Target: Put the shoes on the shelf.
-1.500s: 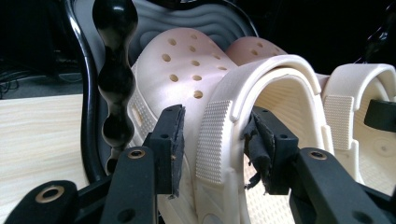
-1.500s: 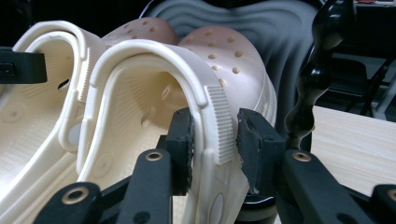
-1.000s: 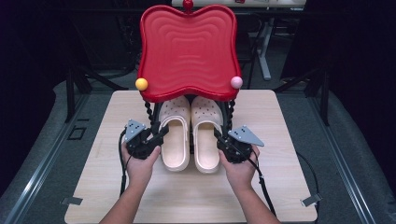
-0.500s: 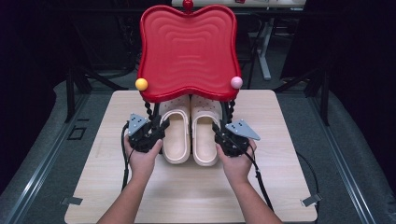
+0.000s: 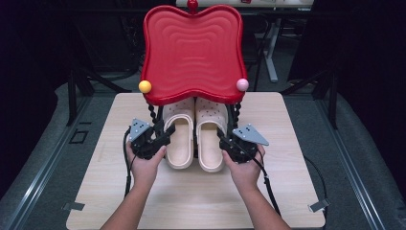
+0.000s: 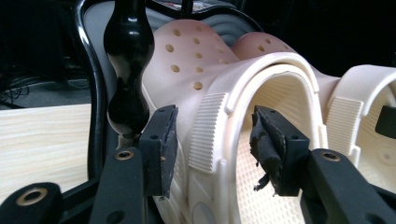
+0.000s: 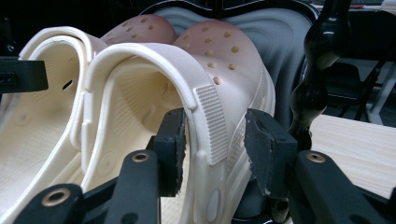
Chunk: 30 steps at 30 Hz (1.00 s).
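Note:
Two cream clogs stand side by side on the table, toes under a red wavy tray (image 5: 191,52) on black beaded legs. My left gripper (image 5: 165,134) straddles the outer wall of the left clog (image 5: 181,139). In the left gripper view its jaws (image 6: 215,151) have just been opening, and both pads stand off the ribbed wall (image 6: 210,135). My right gripper (image 5: 224,136) straddles the outer wall of the right clog (image 5: 210,139). Its jaws (image 7: 215,151) have also just been opening, and the pads sit close beside the wall (image 7: 212,123) without pressing it.
A yellow ball (image 5: 144,86) and a pink ball (image 5: 242,84) sit on the tray's front corners. A black beaded leg (image 6: 127,60) rises just outside each gripper, the right one (image 7: 322,60) close to the outer jaw. Bare wooden table (image 5: 287,124) lies to both sides and in front.
The clogs and both grippers sit slightly farther under the tray than a second ago. Both pairs of jaws stand wider apart now.

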{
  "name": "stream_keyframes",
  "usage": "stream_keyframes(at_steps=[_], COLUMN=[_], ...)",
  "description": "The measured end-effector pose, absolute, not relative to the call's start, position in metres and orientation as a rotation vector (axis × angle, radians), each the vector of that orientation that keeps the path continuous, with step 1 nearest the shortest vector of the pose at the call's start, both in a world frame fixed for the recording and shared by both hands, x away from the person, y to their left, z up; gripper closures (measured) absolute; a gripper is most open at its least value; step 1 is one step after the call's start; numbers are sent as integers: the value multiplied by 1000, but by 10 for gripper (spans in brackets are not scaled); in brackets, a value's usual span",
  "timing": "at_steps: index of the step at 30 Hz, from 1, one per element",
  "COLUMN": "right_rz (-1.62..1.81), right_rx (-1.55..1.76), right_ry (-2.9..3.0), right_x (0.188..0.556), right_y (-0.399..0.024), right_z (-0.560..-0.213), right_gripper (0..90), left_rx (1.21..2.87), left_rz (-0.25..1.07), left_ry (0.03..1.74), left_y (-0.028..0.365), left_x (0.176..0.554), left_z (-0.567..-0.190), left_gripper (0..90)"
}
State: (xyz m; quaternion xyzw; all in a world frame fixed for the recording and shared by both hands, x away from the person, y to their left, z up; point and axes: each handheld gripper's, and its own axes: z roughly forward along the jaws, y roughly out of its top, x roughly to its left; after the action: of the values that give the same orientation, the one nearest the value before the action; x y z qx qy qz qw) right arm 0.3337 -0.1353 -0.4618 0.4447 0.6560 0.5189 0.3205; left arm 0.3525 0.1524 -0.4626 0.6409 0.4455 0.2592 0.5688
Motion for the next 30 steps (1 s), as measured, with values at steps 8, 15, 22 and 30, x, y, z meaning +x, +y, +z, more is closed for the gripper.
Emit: stream_keyframes(at_steps=[8,15,22,30], right_rz=[1368,1386,1392,1446], right_rx=[1142,1088,1041,993], right_ry=[1737,1763,1782,1848], right_x=[325,310,290,267], right_y=[-136,-141,-147,-151], right_z=[-458,-451,-457,-466], right_gripper=[570,520,464,466], left_rx=[1502,1532,1563,1580], left_rz=[618,629,595,598], left_ry=[1039,1006,973,959], left_y=[155,159,164,170], left_x=[344,327,307,287], left_z=[-458,-456,-462,-467], left_gripper=[499,493,486,470])
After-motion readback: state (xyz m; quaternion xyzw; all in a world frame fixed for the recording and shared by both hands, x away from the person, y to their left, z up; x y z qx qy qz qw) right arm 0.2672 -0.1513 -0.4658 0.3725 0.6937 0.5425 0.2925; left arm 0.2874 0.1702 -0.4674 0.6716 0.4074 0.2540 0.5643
